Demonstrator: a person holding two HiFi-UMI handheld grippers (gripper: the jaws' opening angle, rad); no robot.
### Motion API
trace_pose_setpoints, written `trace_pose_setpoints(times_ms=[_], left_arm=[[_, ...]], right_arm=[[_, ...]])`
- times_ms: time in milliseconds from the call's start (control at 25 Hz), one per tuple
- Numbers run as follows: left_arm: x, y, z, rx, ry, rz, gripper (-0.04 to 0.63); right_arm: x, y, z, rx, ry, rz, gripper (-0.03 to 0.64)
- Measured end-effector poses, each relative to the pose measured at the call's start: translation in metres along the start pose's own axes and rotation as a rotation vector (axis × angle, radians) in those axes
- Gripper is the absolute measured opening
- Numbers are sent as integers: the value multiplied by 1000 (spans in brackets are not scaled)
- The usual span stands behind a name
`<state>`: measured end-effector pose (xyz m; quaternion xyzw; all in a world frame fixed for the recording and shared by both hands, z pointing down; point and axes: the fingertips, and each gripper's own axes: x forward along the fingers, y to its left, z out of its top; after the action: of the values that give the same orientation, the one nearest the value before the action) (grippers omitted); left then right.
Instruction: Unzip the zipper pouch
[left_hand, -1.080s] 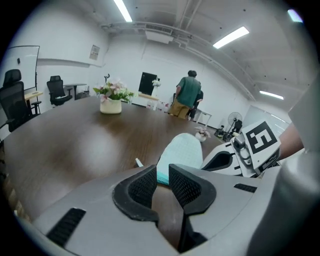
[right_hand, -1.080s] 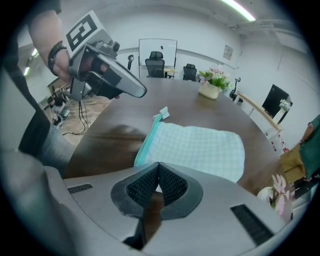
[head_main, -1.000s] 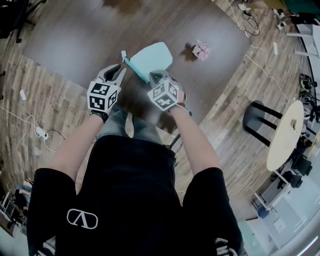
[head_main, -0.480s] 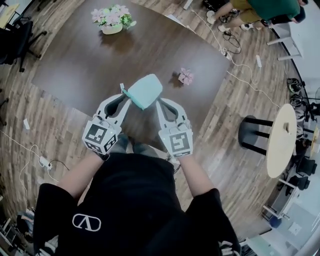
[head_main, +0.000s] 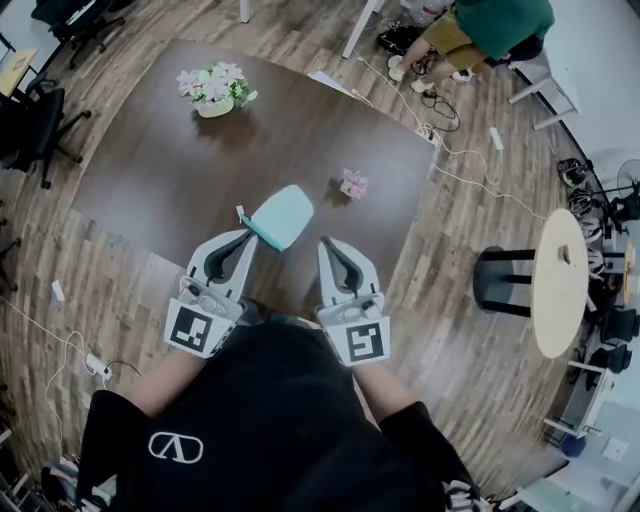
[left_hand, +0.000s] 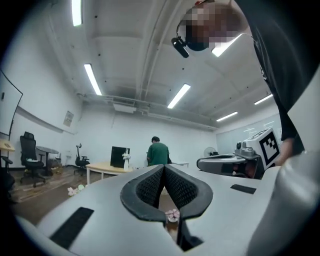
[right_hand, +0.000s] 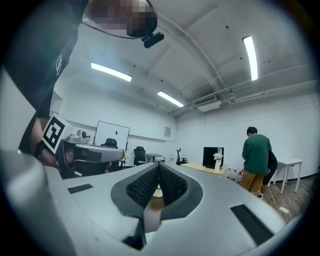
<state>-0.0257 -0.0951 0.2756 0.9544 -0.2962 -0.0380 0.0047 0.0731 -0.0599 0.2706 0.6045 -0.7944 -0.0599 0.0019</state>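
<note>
Since half a second ago the right gripper has drawn off to the side of the zipper pouch, so wood now shows between them, and the head view has pulled back to take in more of the table.

Both grippers are held out side by side, roughly level. The left gripper has its jaws pressed together, tips meeting. In the head view those tips lie right against the pouch's zipper edge. No teal shows between its pads in its own view, so I cannot tell whether they pinch that edge. The right gripper's jaws are likewise together, with only brown tabletop showing behind the closed tips.

The pouch sits just ahead of the left gripper's tips and up-left of the right one. Its zipper edge is the side nearest the person, slanting from upper left to lower right. A small white pull tab sticks out at the upper-left end. The teal body stretches away to the upper right, towards the table's middle. Whether it rests on the wood or is held just above cannot be told.

Beneath is a dark brown table bearing a flowerpot and a small pink flower. Around it are a wood-plank floor with trailing cables, office chairs, a black stool, a round pale table and a person in green.
</note>
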Motion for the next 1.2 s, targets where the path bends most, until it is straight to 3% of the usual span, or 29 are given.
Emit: trace_pose_setpoints(times_ms=[360,1200], left_arm=[[-2,-10,20,26,-27,-26,3],[1,3,6,43,7,-4,3]], right_arm=[[-11,-3,14,2,-30,-42,-2],[-8,-3,2,-26,17,-80,-3]])
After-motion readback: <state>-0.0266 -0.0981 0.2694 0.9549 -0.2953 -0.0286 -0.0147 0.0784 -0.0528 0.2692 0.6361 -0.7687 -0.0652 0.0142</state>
